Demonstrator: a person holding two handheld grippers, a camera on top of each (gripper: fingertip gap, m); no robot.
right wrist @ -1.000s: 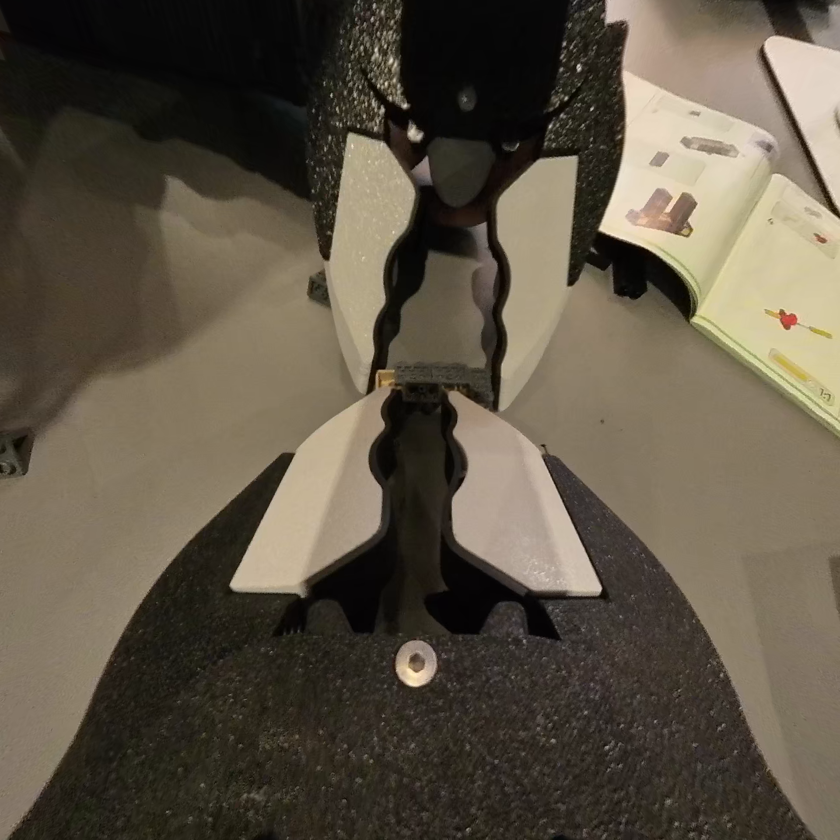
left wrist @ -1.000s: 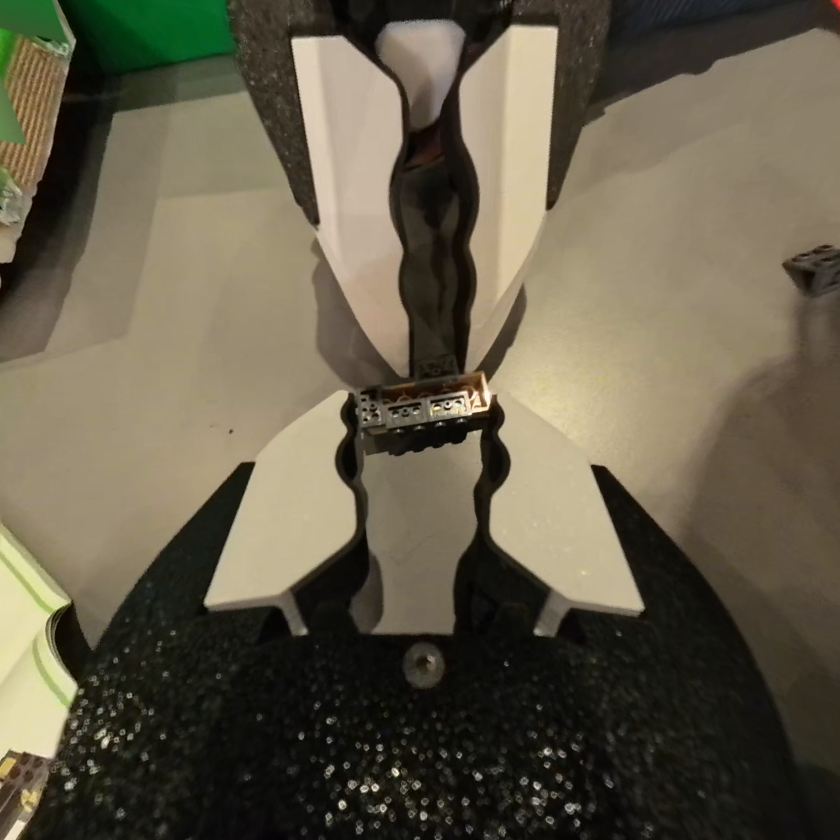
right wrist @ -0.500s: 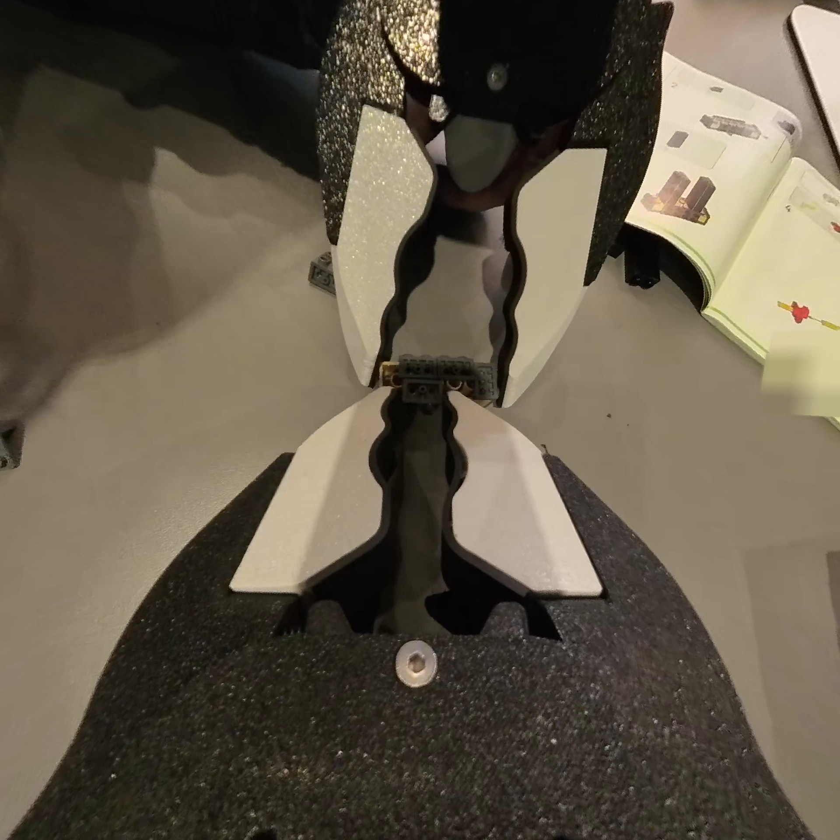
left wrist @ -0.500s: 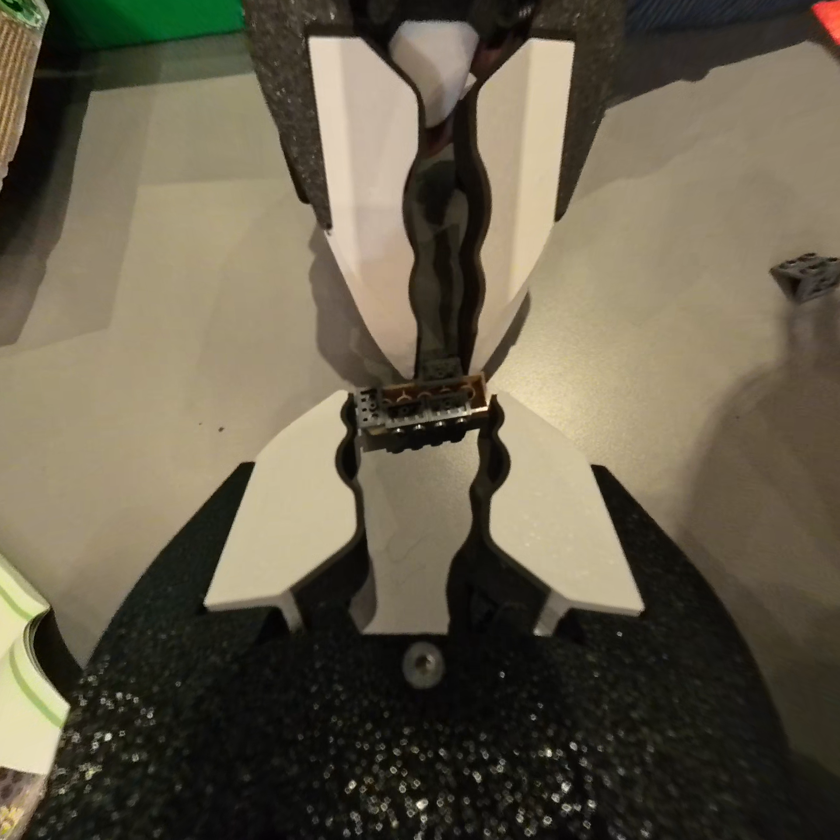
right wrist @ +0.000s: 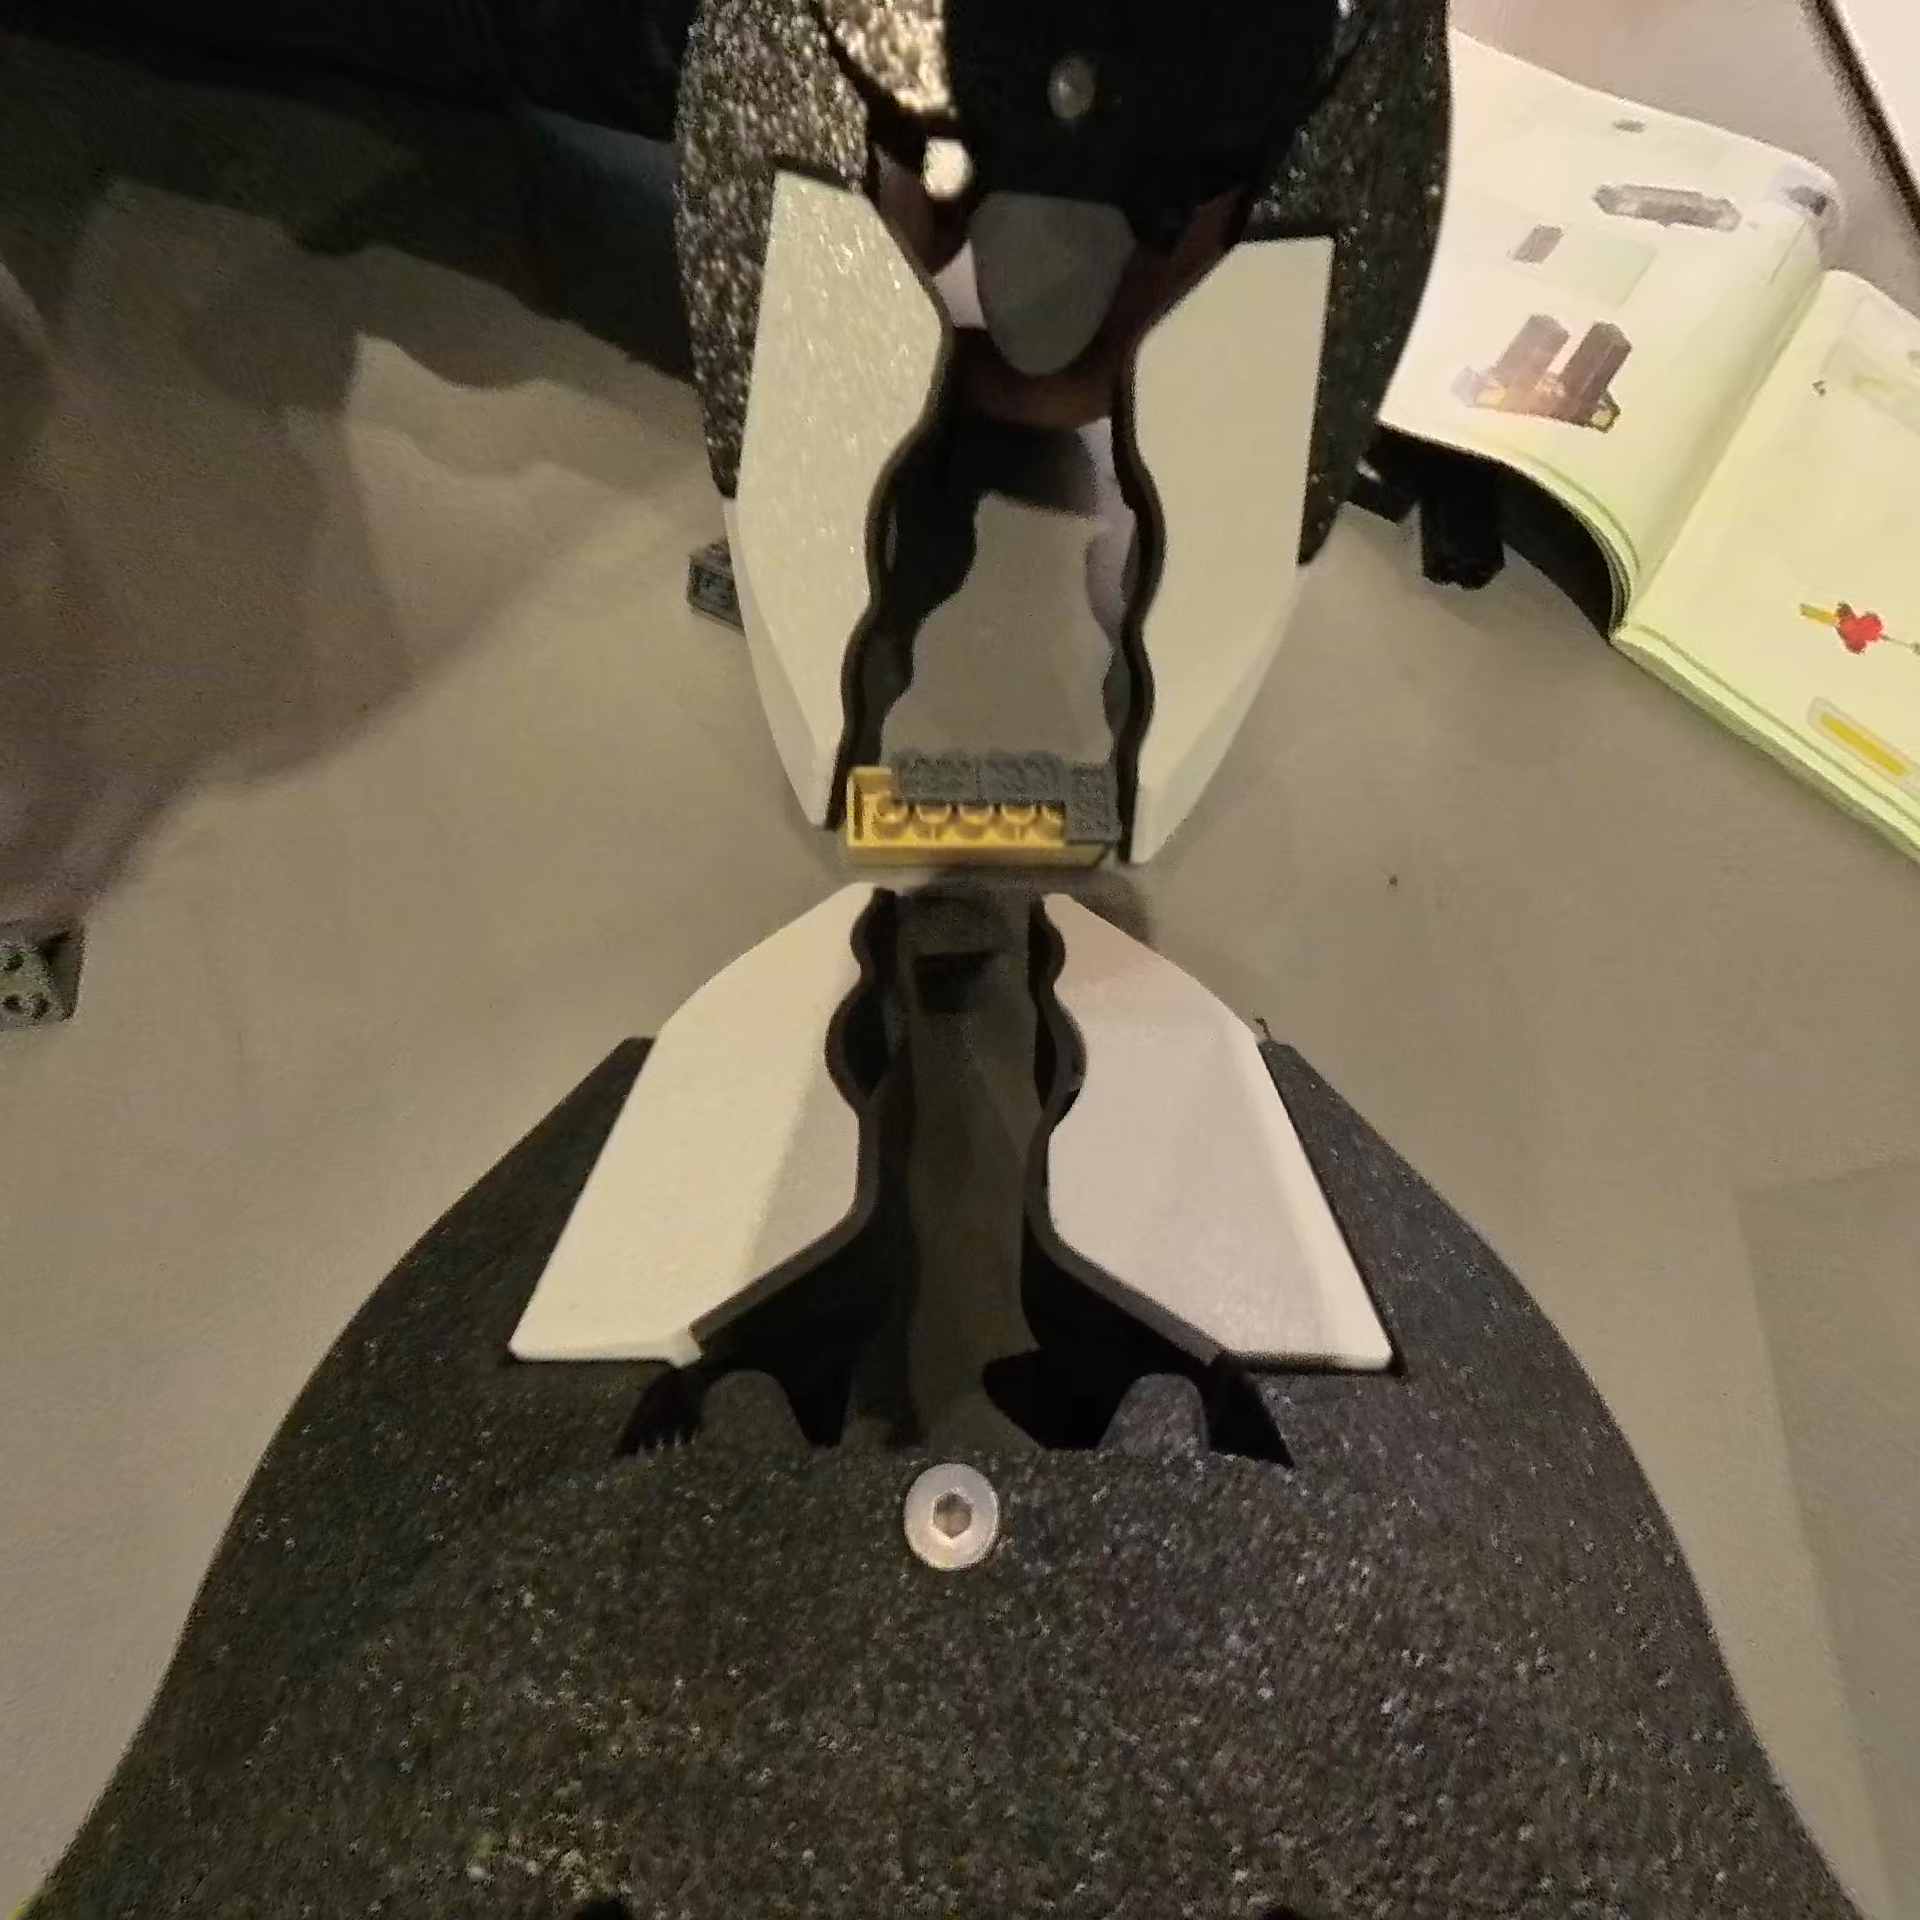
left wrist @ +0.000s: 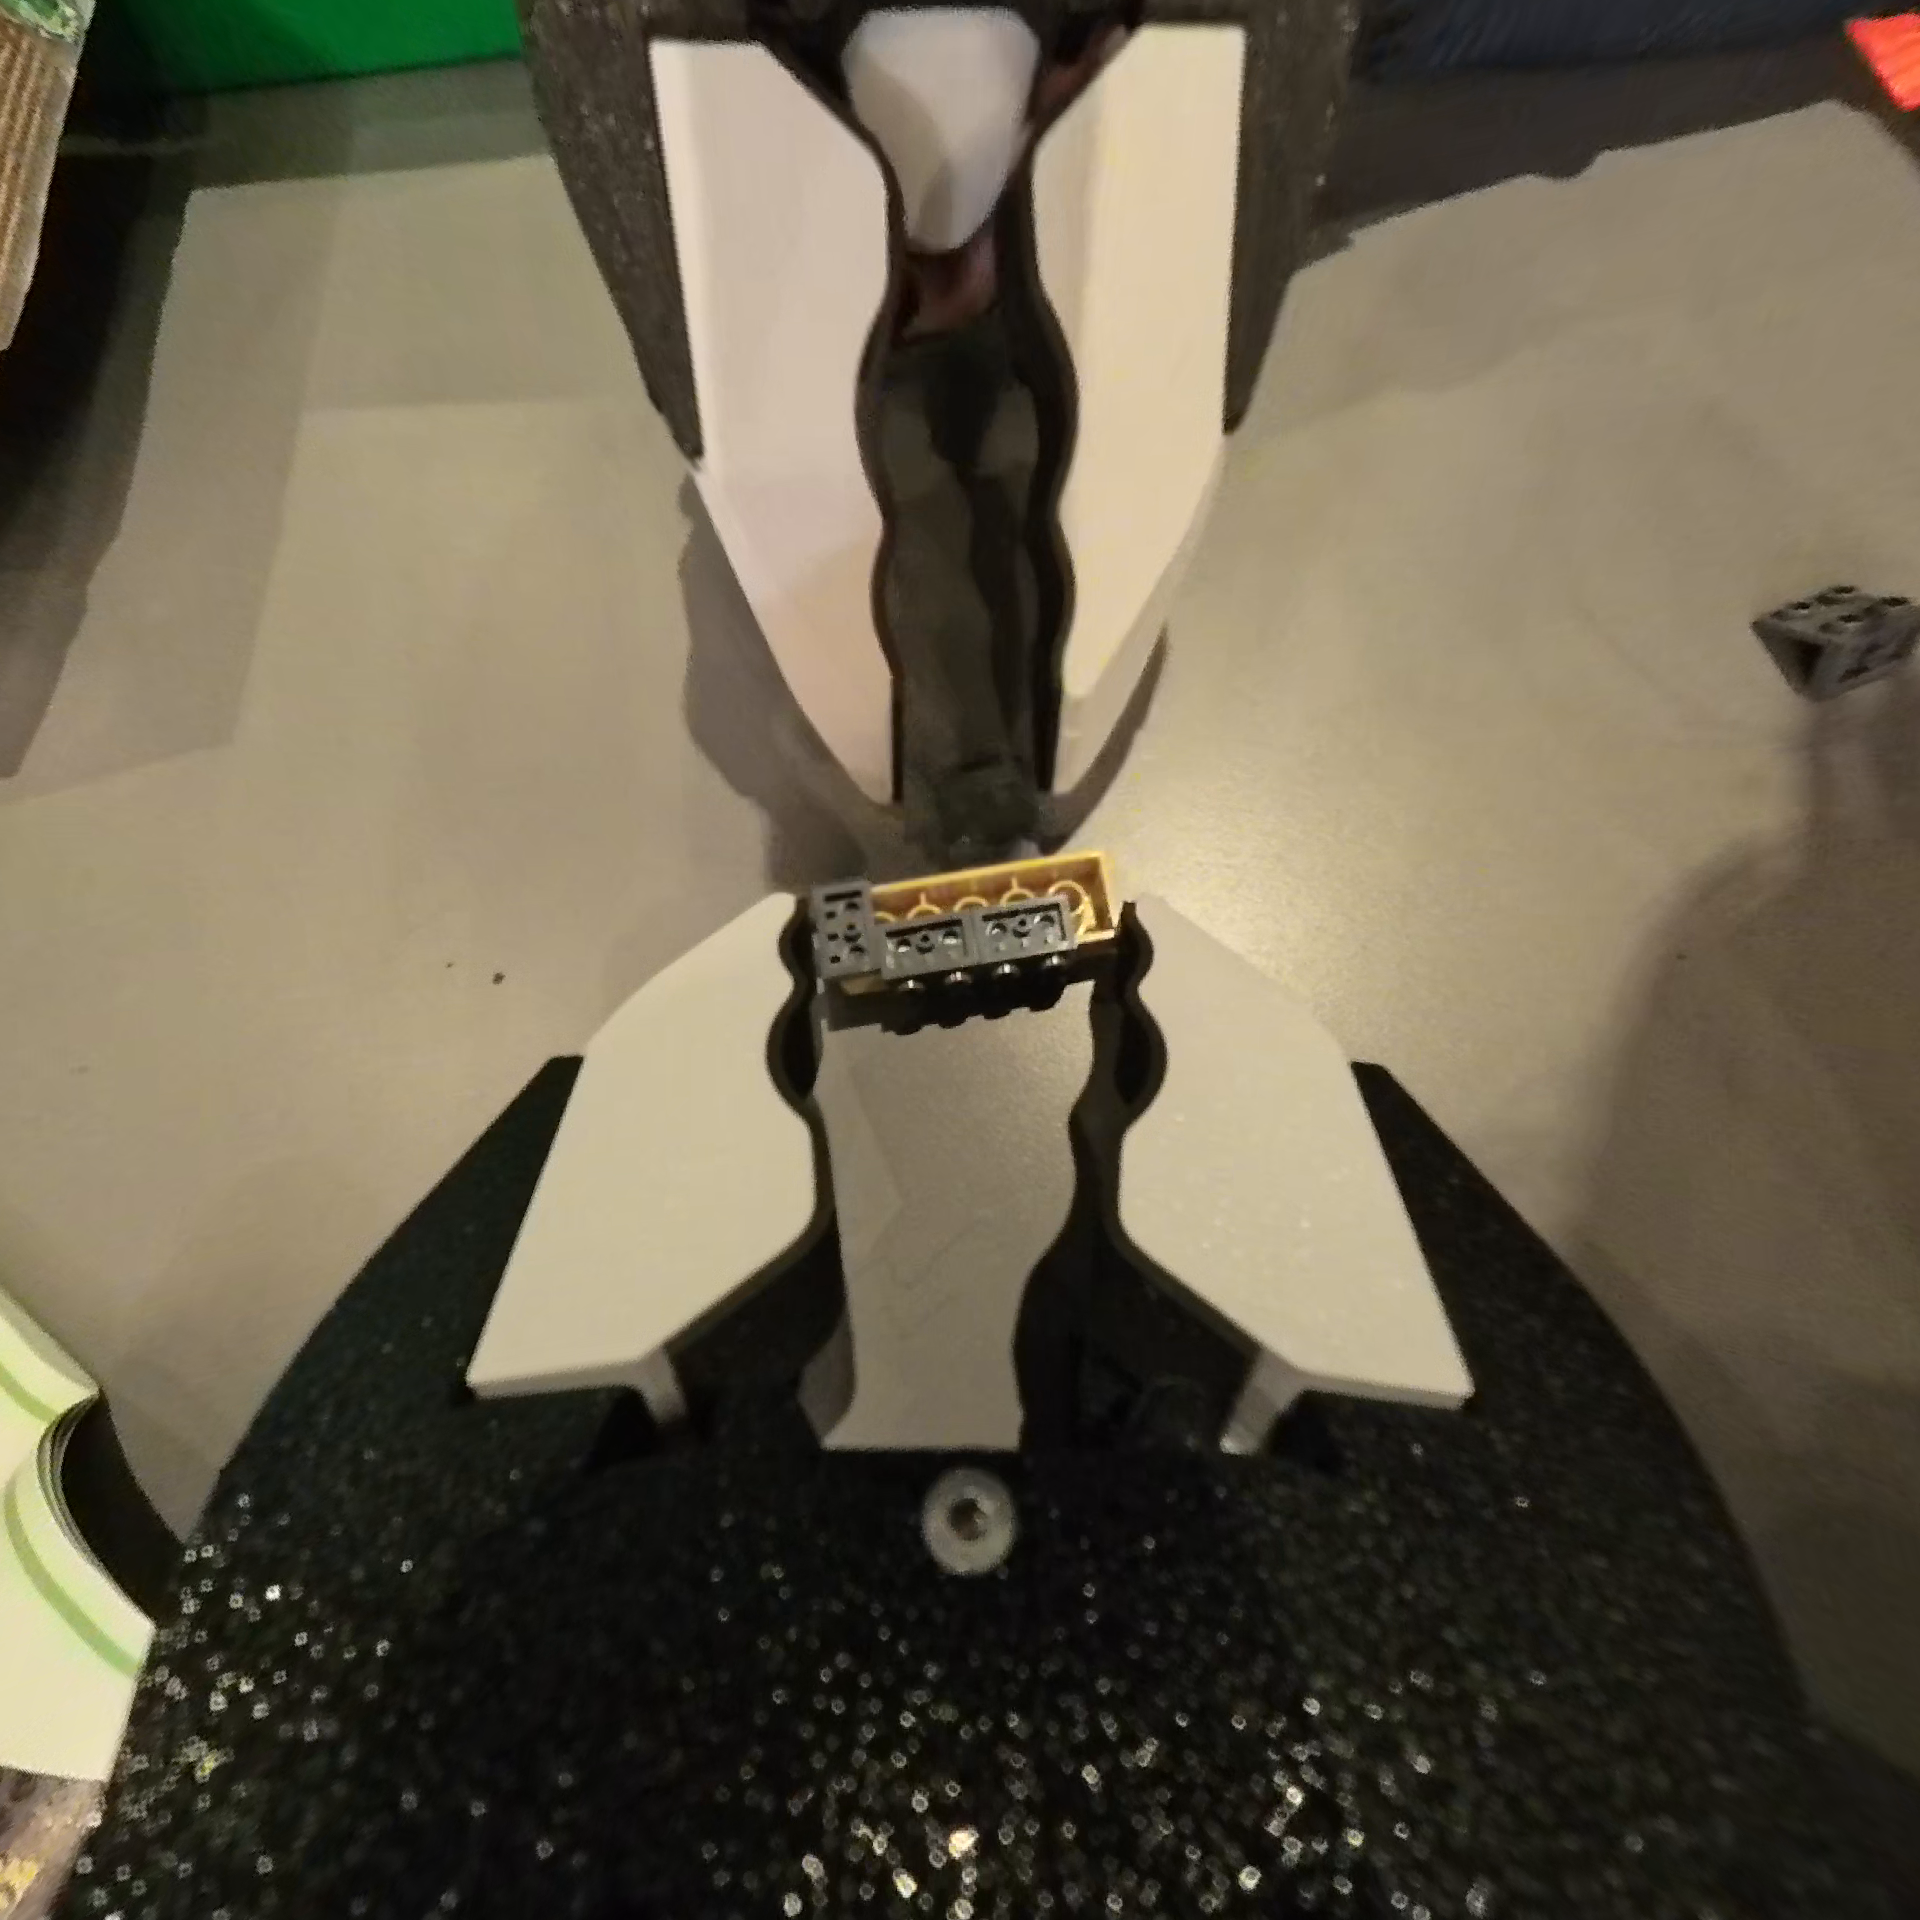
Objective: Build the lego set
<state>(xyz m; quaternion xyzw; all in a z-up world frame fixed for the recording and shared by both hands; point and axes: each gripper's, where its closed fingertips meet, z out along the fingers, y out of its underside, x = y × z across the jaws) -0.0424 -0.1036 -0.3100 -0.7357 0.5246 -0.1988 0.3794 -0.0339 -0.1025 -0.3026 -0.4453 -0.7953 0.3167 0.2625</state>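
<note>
My left gripper is shut on a small lego assembly, a tan-yellow brick with grey pieces across it, held above the grey table. My right gripper faces it tip to tip and is shut on a small dark grey piece. A narrow gap separates that piece from the assembly. In the left wrist view the right gripper comes in from the top with the dark piece at its tips. In the right wrist view the left gripper comes in from the top.
A loose grey brick lies at the right. An open instruction booklet lies at the back right, black parts at its edge. Grey bricks lie at the left and behind the left gripper. A green box stands far left. Both grippers' tips are close together, under 4 cm apart.
The dark piece was against the assembly; now the two grippers have drawn slightly apart and a gap shows. The assembly has tipped, so more of its yellow hollow side shows.
</note>
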